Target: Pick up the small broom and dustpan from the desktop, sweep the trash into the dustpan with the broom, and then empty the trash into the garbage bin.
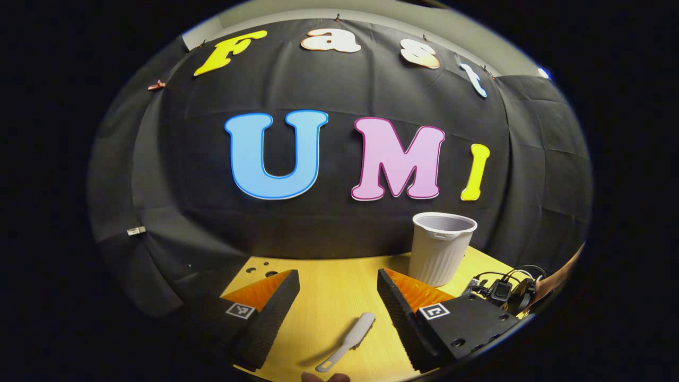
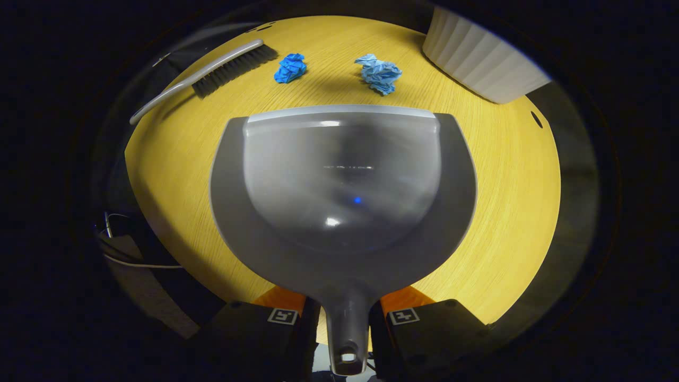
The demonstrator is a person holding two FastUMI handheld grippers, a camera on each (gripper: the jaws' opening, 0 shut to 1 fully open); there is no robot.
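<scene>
In the right gripper view, my right gripper (image 2: 345, 314) is shut on the handle of the grey dustpan (image 2: 342, 185), which is held over the yellow wooden desktop (image 2: 509, 212). Beyond the pan's front lip lie two crumpled blue paper balls (image 2: 290, 68) (image 2: 379, 73). The small broom (image 2: 212, 71), with a pale handle and dark bristles, lies at the far left. In the left gripper view, my left gripper (image 1: 338, 278) is open above the desktop (image 1: 329, 297), and the broom (image 1: 347, 340) lies on the wood below the gap between its fingers, untouched.
The white ribbed garbage bin (image 1: 442, 246) stands upright at the back right of the desk, and it (image 2: 480, 53) also sits at the far right beyond the dustpan. Black cables and a small device (image 1: 504, 289) lie by the desk's right edge. More cables (image 2: 132, 254) hang off the left edge.
</scene>
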